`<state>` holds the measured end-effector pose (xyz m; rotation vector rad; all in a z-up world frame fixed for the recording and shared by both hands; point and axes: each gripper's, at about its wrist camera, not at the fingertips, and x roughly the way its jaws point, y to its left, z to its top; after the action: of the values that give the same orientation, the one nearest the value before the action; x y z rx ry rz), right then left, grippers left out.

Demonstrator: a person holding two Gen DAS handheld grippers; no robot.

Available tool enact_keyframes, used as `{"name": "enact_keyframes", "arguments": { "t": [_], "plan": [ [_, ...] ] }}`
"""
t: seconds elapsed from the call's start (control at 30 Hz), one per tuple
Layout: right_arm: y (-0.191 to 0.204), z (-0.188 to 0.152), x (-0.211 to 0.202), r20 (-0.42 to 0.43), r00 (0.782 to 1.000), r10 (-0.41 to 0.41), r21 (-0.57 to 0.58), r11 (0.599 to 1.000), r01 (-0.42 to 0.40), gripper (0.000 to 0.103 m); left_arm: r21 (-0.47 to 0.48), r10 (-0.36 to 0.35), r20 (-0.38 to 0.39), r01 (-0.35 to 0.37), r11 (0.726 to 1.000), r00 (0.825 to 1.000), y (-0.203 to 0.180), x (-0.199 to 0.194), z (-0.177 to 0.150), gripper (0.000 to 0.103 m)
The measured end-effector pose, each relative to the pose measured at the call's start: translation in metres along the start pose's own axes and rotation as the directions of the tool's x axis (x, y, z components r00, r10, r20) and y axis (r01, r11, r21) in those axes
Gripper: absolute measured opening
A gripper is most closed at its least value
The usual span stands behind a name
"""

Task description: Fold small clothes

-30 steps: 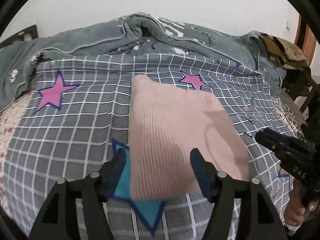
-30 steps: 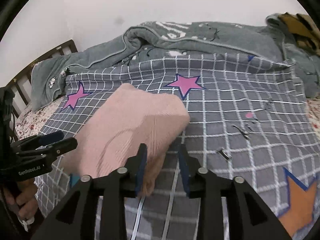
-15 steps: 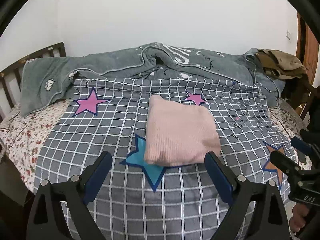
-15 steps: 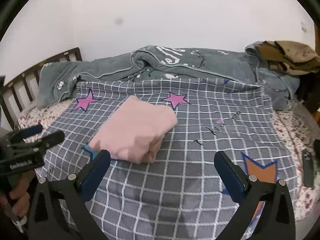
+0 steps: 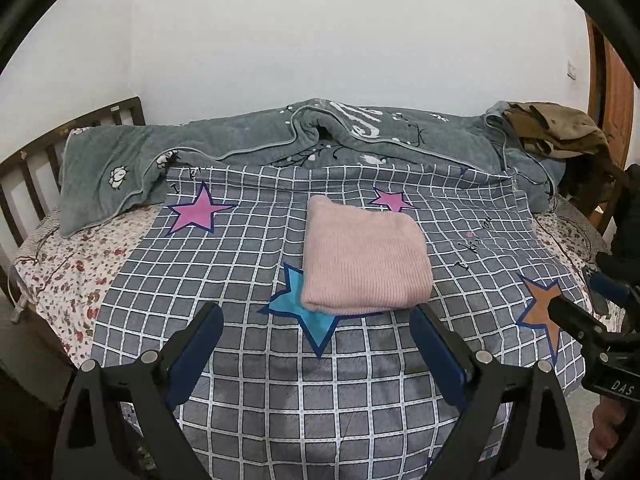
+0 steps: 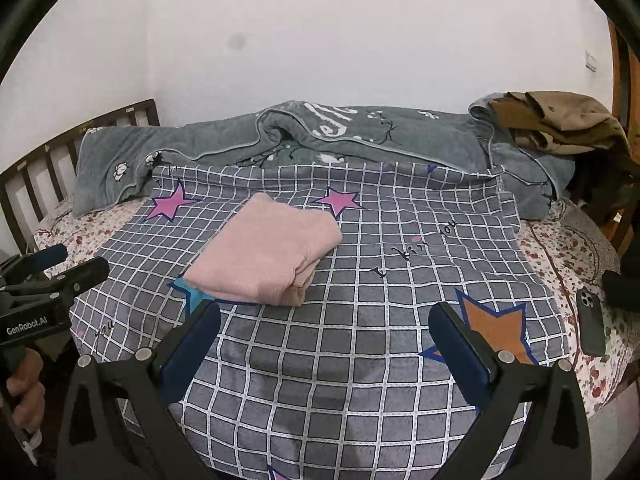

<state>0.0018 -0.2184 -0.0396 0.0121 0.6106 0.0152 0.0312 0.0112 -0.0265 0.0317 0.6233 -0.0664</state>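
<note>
A grey checked blanket (image 5: 248,264) with coloured stars spreads beneath and beyond both pairs of fingers. On it, ahead of the left gripper (image 5: 316,332) and just past its fingertips, lies the folded pink garment (image 5: 362,256), resting partly on a blue star (image 5: 304,308). Both the left gripper and the right gripper (image 6: 324,328) are spread wide, holding nothing. A dark phone (image 6: 592,326) lies right of the right fingers.

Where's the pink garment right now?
The folded pink garment lies flat on the checked blanket, centre in the left wrist view, overlapping the blue star, just beyond both open grippers.
</note>
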Motion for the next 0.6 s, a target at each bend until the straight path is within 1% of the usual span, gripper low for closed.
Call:
{"name": "enact_keyframes", "arguments": {
  "t": [0.6],
  "plan": [
    [-0.0017,-0.0014,-0.0061,0.005,1.000,-0.013,0.005,1.000,0.013,0.102,0.006,0.013,0.009,-0.013,1.000,1.000,-0.0031,-0.0033,-0.0028,0.095]
  ]
}}
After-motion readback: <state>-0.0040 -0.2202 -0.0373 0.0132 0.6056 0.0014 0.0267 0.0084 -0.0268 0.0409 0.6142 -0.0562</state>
